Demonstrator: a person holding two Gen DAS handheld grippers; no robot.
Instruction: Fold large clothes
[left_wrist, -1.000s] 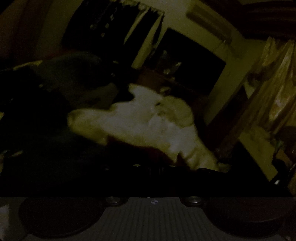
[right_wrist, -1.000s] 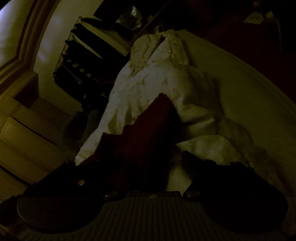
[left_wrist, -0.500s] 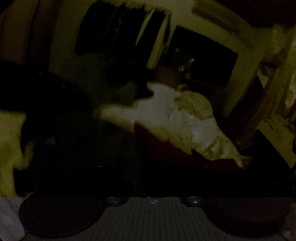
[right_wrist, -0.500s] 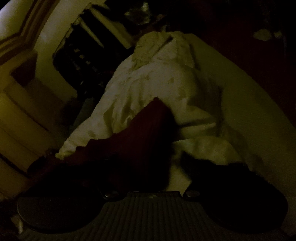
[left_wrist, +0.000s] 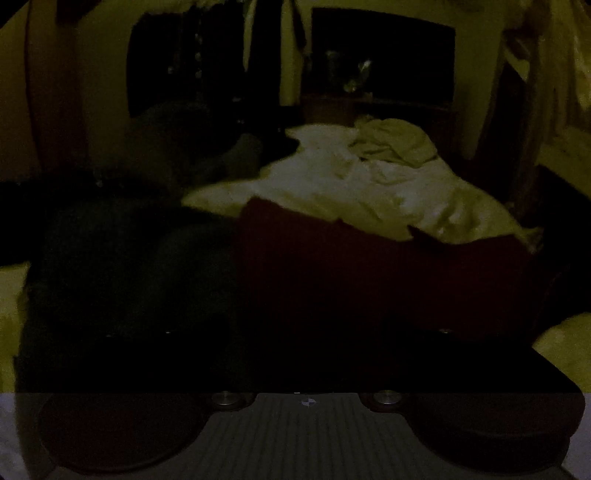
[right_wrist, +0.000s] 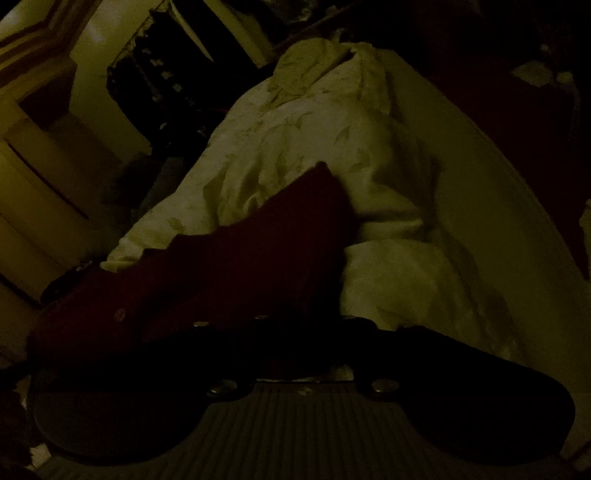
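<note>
Claw states come first, and both are hard for us to read in this dark room: we are holding the left claw (left_wrist: 295, 354) low in front of a dark red garment (left_wrist: 369, 273), and its fingers are lost in shadow, so we cannot tell whether it is clenched or released. We are holding the right claw (right_wrist: 295, 332) at the near edge of that same garment (right_wrist: 240, 266), the cloth seeming to run down between its dark fingers, yet again we cannot tell if it is gripping.

Going from largest to smallest, the bed (right_wrist: 498, 221) is carrying everything, its pale sheet showing bare on the right. A crumpled white cover (left_wrist: 351, 177) is lying heaped along the middle, and the red garment is lying spread across its near part, probably stretched between our two hands to make a straight folding edge.

Our left view is showing the garment's width and a dark heap (left_wrist: 129, 258) just beside it. Our right view is showing a small round button (right_wrist: 119, 315) on the garment and pale cupboard doors (right_wrist: 37, 184) beyond the bed.
</note>
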